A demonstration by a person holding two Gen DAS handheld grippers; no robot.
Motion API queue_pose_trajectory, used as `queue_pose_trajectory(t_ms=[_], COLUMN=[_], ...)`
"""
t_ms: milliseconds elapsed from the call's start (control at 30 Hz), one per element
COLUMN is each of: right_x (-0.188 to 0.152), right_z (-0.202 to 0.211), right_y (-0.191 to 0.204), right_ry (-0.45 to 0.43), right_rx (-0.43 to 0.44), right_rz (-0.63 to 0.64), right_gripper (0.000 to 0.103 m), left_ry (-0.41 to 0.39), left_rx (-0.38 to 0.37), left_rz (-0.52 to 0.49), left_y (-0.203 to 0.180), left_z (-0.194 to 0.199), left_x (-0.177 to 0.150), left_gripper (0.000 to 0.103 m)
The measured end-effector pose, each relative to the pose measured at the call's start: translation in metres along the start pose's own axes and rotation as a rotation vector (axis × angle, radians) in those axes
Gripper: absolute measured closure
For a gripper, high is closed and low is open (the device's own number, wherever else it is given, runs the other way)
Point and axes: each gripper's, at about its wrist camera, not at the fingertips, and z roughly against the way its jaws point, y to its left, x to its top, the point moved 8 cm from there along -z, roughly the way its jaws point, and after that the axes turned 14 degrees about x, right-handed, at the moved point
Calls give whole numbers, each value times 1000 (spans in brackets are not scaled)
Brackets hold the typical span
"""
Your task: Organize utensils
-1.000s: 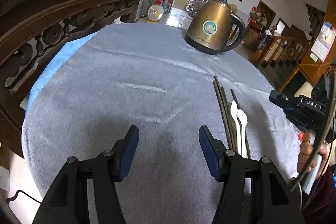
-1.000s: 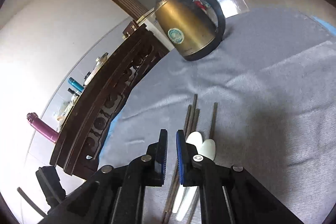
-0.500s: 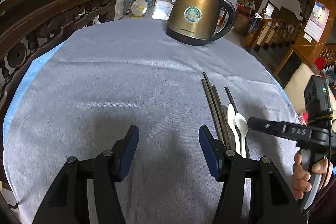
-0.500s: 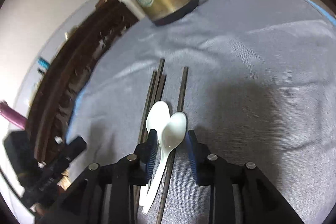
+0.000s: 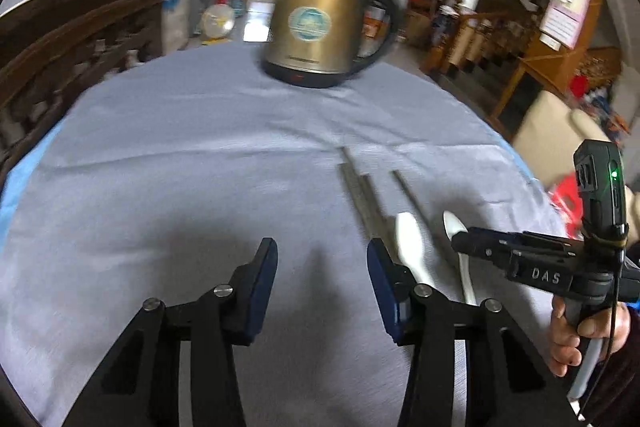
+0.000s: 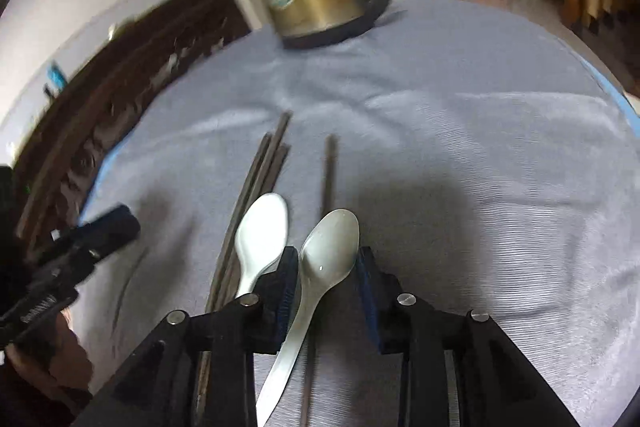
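Jaws of the right gripper have just been opening, straddling one white spoon; close squarely on its neck, clear of the chopsticks. Left gripper jaws, just closing, hold nothing.

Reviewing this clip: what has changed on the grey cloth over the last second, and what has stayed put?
The right gripper has come down over the utensils; its jaws have just been opening and now straddle one white plastic spoon, which has separated from the other white spoon. The left gripper swung toward the utensils, its jaws closing somewhat on nothing. The dark chopsticks and the brass-coloured kettle stayed where they were.
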Motion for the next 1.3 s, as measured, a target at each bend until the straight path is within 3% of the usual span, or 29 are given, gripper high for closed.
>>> queue_pose_trajectory(t_ms=[100, 233, 400, 467, 533, 667, 933, 1100, 1233, 1300], right_x=[6, 11, 12, 13, 13, 9, -2, -8, -16, -20], right_z=[16, 29, 42, 49, 54, 61, 92, 106, 104, 101], right_y=[-16, -32, -46, -47, -45, -41, -17, 1, -2, -8], right_ry=[-47, -73, -106, -136, -170, -206, -288, -310, -299, -288], right_rx=[17, -38, -33, -15, 0, 19, 32, 24, 26, 23], right_rz=[-41, -44, -69, -75, -81, -98, -73, -41, -58, -74], right_gripper=[71, 71, 71, 71, 71, 71, 71, 71, 71, 71], left_ry=[6, 44, 67, 87, 99, 91, 8, 14, 49, 79], left_rx=[-40, -91, -115, -120, -120, -116, -122, -123, -109, -114], left_rz=[-53, -140, -214, -228, -226, -225, -161, -202, -296, -311], left_y=[-25, -58, -78, -81, -79, -77, -60, -70, -86, -91], left_z=[-10, -30, -47, -53, -57, -56, -23, -22, -41, -50], left_x=[7, 10, 8, 7, 5, 6, 17, 20, 11, 5], left_gripper=[55, 55, 57, 85, 94, 100, 101, 101, 85, 84])
